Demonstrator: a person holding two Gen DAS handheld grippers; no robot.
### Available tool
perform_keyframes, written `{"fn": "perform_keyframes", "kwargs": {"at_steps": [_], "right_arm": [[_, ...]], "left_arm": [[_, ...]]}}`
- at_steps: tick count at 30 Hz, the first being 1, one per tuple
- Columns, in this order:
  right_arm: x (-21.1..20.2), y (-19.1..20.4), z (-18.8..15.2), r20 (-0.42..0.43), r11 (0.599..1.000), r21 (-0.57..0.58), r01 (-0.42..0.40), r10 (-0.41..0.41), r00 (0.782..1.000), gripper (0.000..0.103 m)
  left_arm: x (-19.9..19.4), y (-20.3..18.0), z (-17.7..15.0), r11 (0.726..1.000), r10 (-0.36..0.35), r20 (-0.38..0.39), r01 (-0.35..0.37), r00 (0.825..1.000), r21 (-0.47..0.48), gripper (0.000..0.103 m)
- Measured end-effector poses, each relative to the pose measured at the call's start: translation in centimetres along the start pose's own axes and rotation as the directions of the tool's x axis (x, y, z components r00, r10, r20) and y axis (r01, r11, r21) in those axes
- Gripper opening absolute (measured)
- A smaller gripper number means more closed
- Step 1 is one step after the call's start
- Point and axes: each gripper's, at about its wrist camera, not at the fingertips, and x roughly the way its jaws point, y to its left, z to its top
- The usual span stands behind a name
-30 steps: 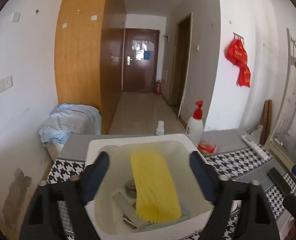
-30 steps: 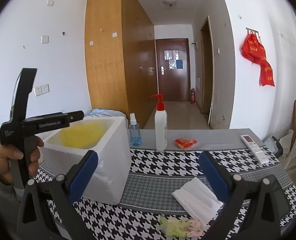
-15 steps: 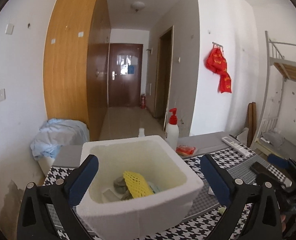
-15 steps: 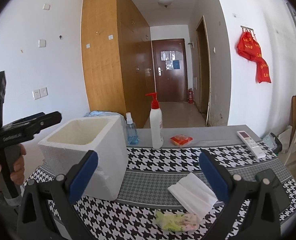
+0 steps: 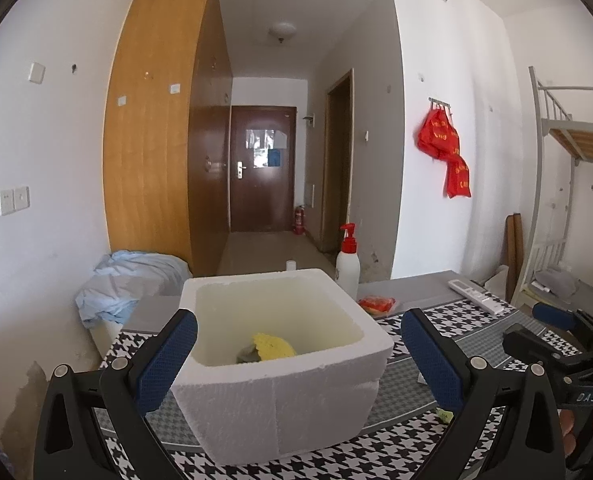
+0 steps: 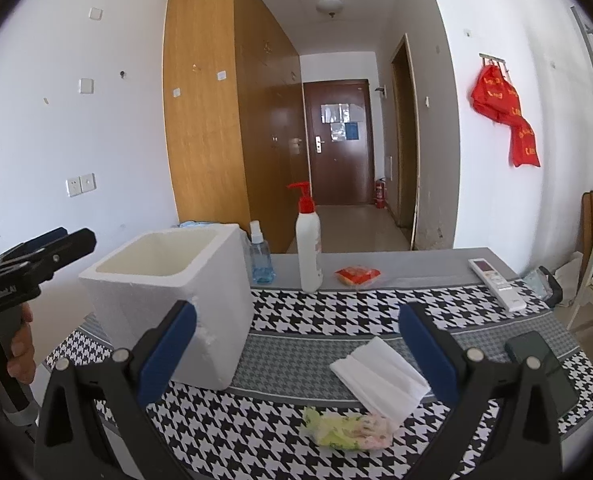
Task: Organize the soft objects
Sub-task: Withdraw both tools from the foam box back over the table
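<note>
A white foam box [image 5: 280, 364] stands on the houndstooth table; it also shows in the right wrist view [image 6: 168, 300]. Inside it lie a yellow foam net [image 5: 272, 346] and a grey object [image 5: 246, 354]. My left gripper [image 5: 296, 360] is open and empty, held in front of and above the box's near wall. My right gripper [image 6: 296, 352] is open and empty above the table. Before it lie a folded white tissue stack [image 6: 380, 376] and a green-and-pink soft packet [image 6: 348, 426].
A white pump bottle [image 6: 309, 248], a blue spray bottle [image 6: 259, 256], a red packet [image 6: 356, 274] and a remote [image 6: 496, 284] sit along the grey strip at the table's back. A dark phone [image 6: 536, 364] lies at the right. A blue cloth pile [image 5: 128, 280] lies left of the table.
My left gripper has let go of the yellow foam net into the box and drawn back and up. My right gripper has barely moved.
</note>
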Motion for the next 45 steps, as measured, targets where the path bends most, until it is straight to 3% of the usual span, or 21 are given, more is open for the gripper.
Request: {"fn": "perform_keyframes", "kwargs": {"at_steps": [13,30,37,45], "right_arm": [[-0.5,-0.5,-0.6,-0.011,1.0,-0.012,0.023,-0.023,1.0,0.102],[-2.1,-1.0,-0.5,-0.008,0.999,-0.014,0.031,-0.031,0.999,0.102],[-1.8,-1.9,-0.3,-0.033,0.999,-0.008,0.032,-0.032,0.999,0.102],[-1.1,-3.0,-0.5,-0.054,0.998,-0.022,0.053,-0.055,0.997,0.102]], "left_arm": [[-1.0,-1.6,-1.6,0.999,-0.01,0.01,0.009,1.0,0.038,0.102],[-1.6,-2.9,-1.9,0.998,-0.063,-0.01,0.063,0.998,-0.001,0.102],[-1.2,-4.4,-2.1,0.995,-0.103,-0.043,0.103,0.994,-0.008,0.102],[-0.1,-6.3,-2.6,0.995,-0.101,-0.058,0.102,0.993,0.01,0.102]]}}
